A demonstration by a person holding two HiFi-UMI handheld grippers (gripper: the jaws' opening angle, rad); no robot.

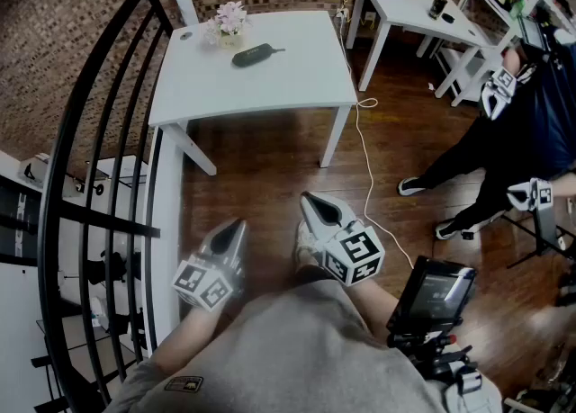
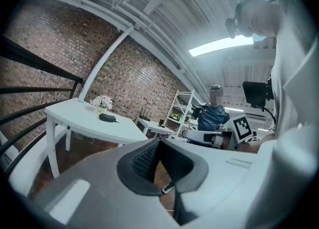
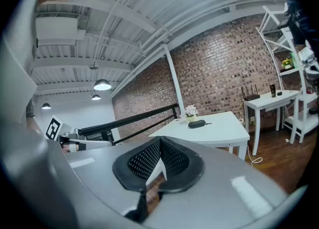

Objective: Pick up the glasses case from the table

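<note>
We could read no words, brands or numbers. The only signs were black-and-white square markers on the cubes of the left gripper (image 1: pixel 238 226) and the right gripper (image 1: pixel 307 198). A small patch (image 1: pixel 184 384) on the grey garment and a dark screen (image 1: pixel 438 288) were too blurred for us to read.

A white table (image 1: pixel 270 78) stood on the wood floor (image 1: pixel 270 177), well ahead of the left claw (image 1: pixel 236 229) and the right claw (image 1: pixel 311 204). Toward its far edge lay a dark case (image 1: pixel 255 55). Just beyond the case, toward the left claw's side, stood flowers (image 1: pixel 229 22). A white cable (image 1: pixel 367 159) trailed over the floor, right of the right claw.
</note>
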